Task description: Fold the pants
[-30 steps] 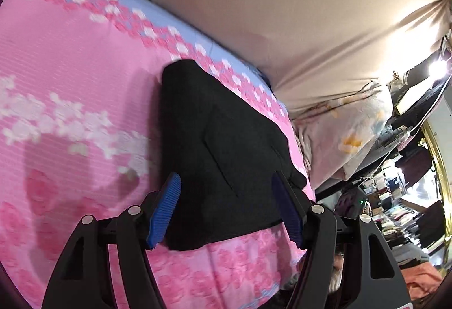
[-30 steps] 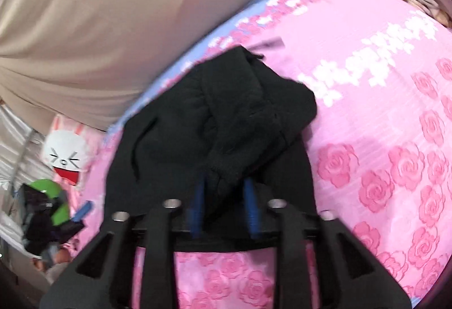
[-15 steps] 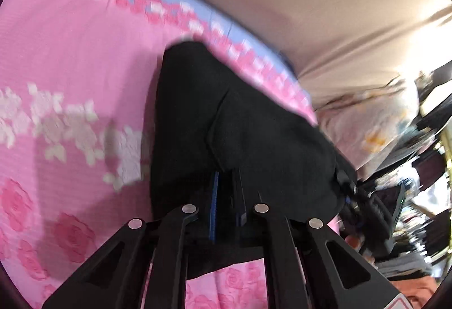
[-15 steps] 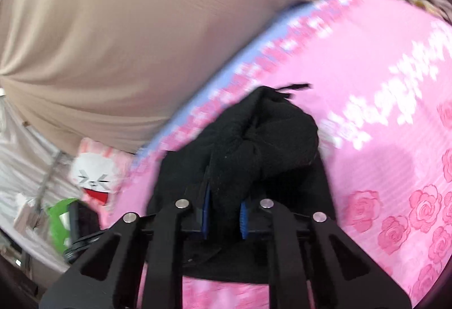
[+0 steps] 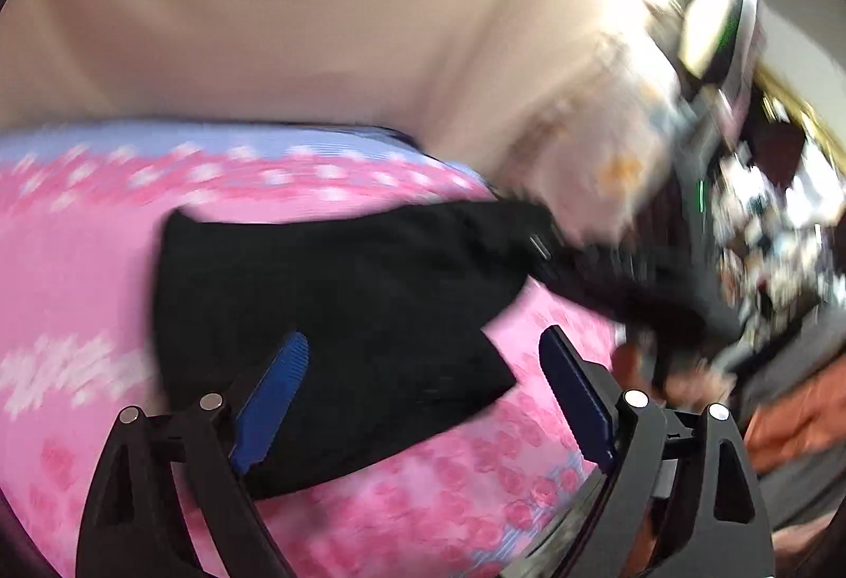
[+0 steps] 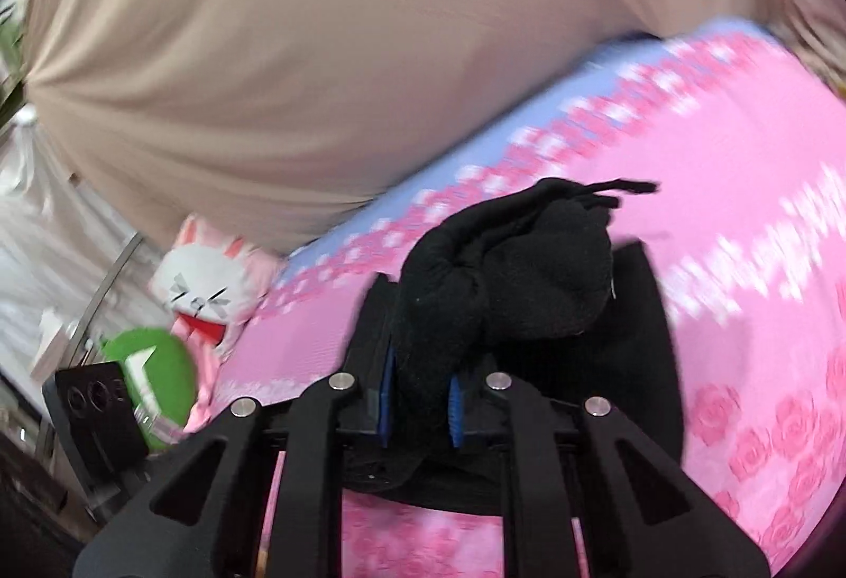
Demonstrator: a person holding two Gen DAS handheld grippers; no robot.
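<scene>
The black pants (image 5: 338,313) lie folded on the pink floral bedsheet (image 5: 79,271). My left gripper (image 5: 423,393) is open, its blue pads either side of the pants' near corner, holding nothing. In the right wrist view my right gripper (image 6: 420,406) is shut on a bunched black part of the pants (image 6: 507,282), lifted above the flat folded part (image 6: 634,356). The left view is motion-blurred. The other gripper shows dimly at the pants' far right end (image 5: 624,282).
A beige curtain or sheet (image 6: 317,49) hangs behind the bed. A white bunny pillow (image 6: 206,276), a green object (image 6: 153,377) and a black device (image 6: 95,414) sit at the bed's left end. Cluttered shelves (image 5: 766,208) stand at the right.
My left gripper was shut on the pants half a second ago; it has opened and let go. My right gripper stays shut on the bunched cloth and has lifted it further.
</scene>
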